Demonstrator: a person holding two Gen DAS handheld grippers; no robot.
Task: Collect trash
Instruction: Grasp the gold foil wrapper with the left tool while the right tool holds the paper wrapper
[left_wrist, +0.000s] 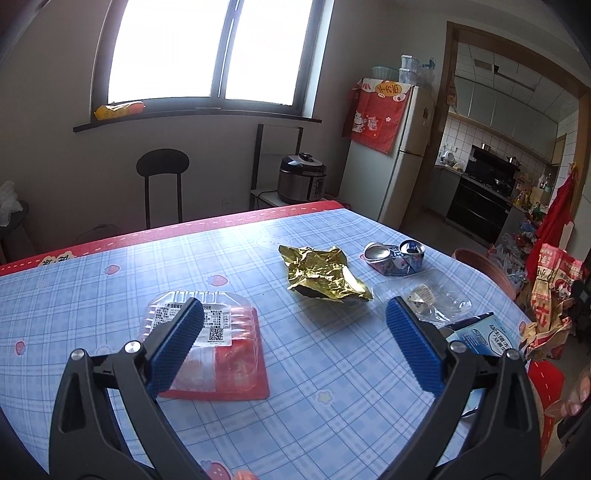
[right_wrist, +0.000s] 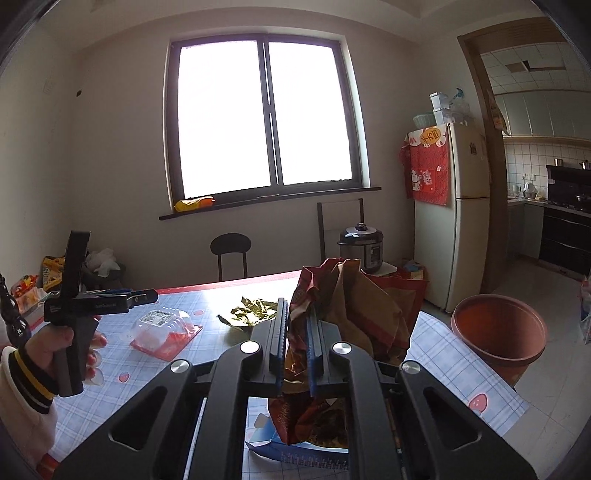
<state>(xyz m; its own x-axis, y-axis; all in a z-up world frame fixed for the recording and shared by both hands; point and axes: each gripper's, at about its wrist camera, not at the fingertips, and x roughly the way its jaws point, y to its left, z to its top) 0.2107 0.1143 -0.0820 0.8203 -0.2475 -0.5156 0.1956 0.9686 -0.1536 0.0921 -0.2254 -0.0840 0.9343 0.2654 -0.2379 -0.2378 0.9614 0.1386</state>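
Note:
My left gripper (left_wrist: 294, 320) is open and empty above the table, with a clear plastic food tray on red card (left_wrist: 207, 343) under its left finger. Ahead lie a crumpled gold foil wrapper (left_wrist: 325, 275), a crushed blue can (left_wrist: 395, 256), a clear plastic wrapper (left_wrist: 428, 299) and a blue-white carton (left_wrist: 480, 334). My right gripper (right_wrist: 297, 314) is shut on a crumpled red-brown paper bag (right_wrist: 354, 306) and holds it above the table, over the blue carton (right_wrist: 295, 448). The tray (right_wrist: 162, 330) and foil wrapper (right_wrist: 251, 310) also show in the right wrist view, and so does the left gripper (right_wrist: 144, 295).
A round terracotta bin (right_wrist: 498, 332) stands off the table's right edge. The table has a blue checked cloth (left_wrist: 314, 387) with a red far border. A black stool (left_wrist: 162, 177), a pressure cooker (left_wrist: 301, 177) and a fridge (left_wrist: 402, 147) stand behind.

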